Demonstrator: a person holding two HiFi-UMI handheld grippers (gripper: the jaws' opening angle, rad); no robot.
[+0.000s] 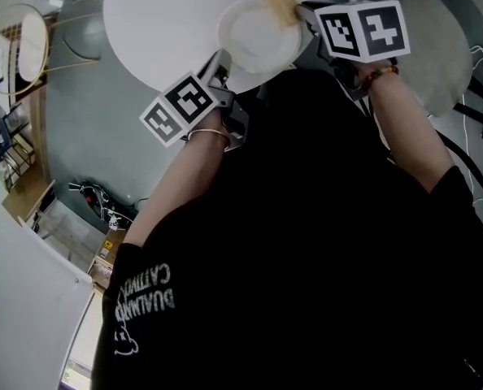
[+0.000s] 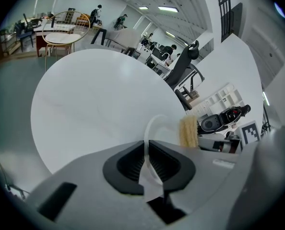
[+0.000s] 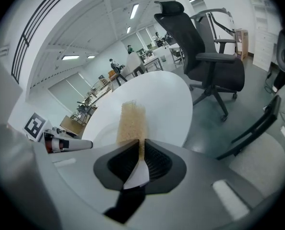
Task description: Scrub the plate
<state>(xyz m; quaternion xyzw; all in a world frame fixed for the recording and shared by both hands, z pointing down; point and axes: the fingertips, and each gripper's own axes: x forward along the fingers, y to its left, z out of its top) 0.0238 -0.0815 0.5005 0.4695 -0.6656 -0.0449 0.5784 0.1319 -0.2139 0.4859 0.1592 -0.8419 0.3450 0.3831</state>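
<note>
A white plate is held above the round white table. My left gripper is shut on the plate's near rim; in the left gripper view the plate shows edge-on, rising from between the jaws. My right gripper is shut on a tan sponge, which lies against the plate's far right edge. In the right gripper view the sponge sticks up from the jaws, with the plate behind it. In the left gripper view the sponge stands right of the plate.
A black office chair stands on the grey floor right of the table. A round wire-framed side table is at the far left. White boxes and cables lie on the floor at the lower left. A grey rug lies at right.
</note>
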